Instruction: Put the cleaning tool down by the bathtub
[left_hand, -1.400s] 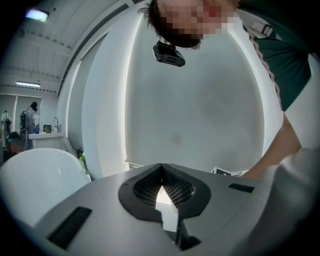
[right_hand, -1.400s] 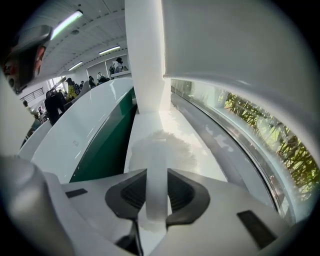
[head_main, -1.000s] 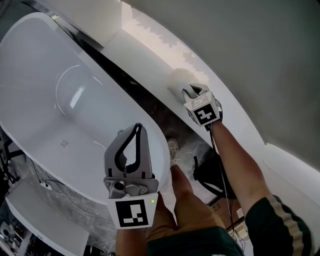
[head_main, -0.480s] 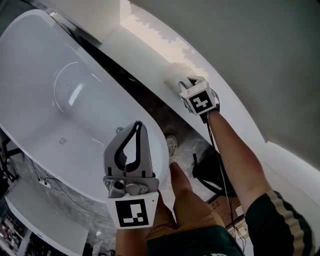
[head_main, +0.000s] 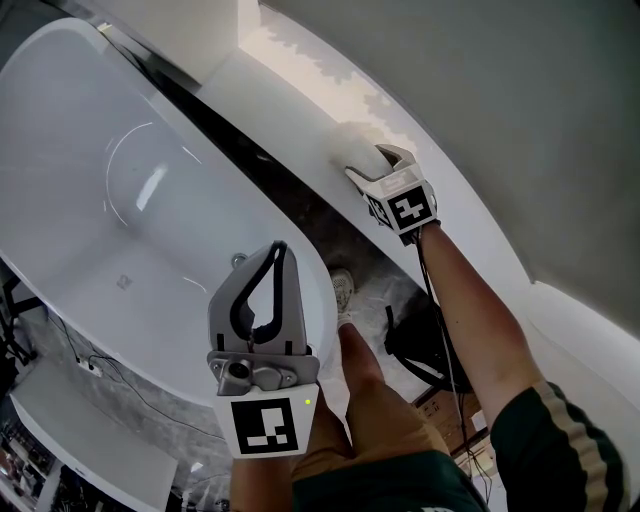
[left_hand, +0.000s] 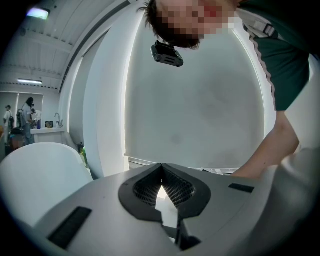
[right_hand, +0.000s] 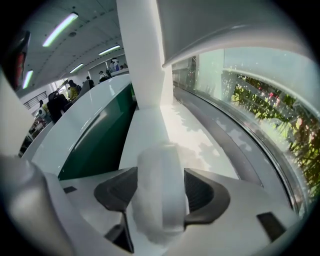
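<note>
The cleaning tool (head_main: 350, 143) is a soft white pad lying on the white ledge (head_main: 300, 80) that runs beside the bathtub (head_main: 90, 150). My right gripper (head_main: 372, 162) is low over the ledge with the pad between its jaws. In the right gripper view the jaws are opening, and the pad (right_hand: 157, 165) stands between the dark pads (right_hand: 205, 192) with a thin gap on each side. My left gripper (head_main: 274, 252) hangs over the tub's near rim, shut with nothing in it. The left gripper view shows its tips (left_hand: 161, 167) meeting.
A dark gap of floor runs between tub and ledge. Below it are the person's shoe (head_main: 345, 292) and a black bag (head_main: 420, 350). A white square column (right_hand: 142, 55) rises from the ledge ahead. Cables and a white table (head_main: 80, 420) lie at lower left.
The right gripper has shifted slightly up along the ledge and its jaws have spread away from the white pad. The left gripper has stayed where it was.
</note>
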